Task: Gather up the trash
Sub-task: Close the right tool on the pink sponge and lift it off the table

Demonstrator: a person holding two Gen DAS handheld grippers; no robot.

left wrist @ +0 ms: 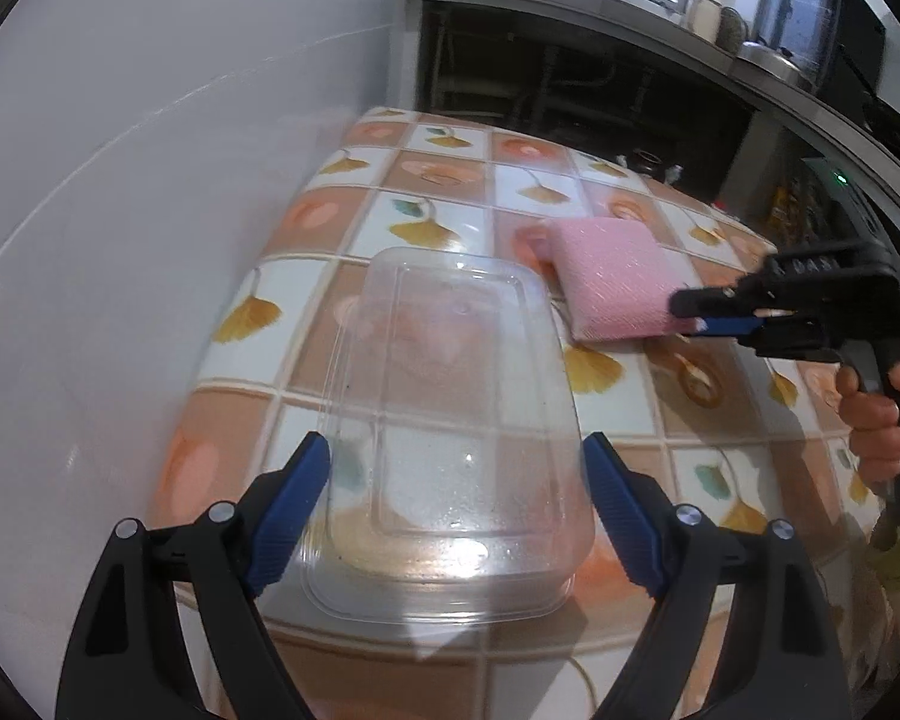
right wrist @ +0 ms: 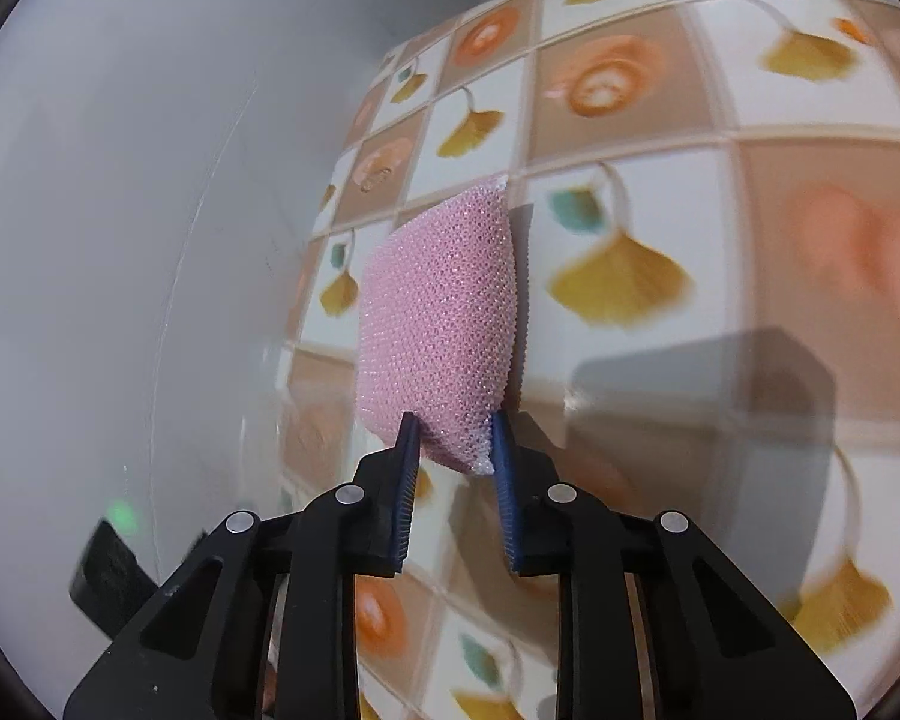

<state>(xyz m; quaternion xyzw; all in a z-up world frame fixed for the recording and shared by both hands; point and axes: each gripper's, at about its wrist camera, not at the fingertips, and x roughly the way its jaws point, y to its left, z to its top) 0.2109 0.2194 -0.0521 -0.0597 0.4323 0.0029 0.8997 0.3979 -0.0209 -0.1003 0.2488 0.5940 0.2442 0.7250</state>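
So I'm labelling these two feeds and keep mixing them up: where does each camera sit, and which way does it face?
Left wrist: on the left gripper, facing forward over the clear plastic lid on the tiled tablecloth; its open fingers show, plus the right gripper and the person's right hand.
Right wrist: on the right gripper, rolled sideways, facing the pink scouring sponge that it pinches; only its own fingers show.
Shared: the sponge, the tablecloth, the right gripper.
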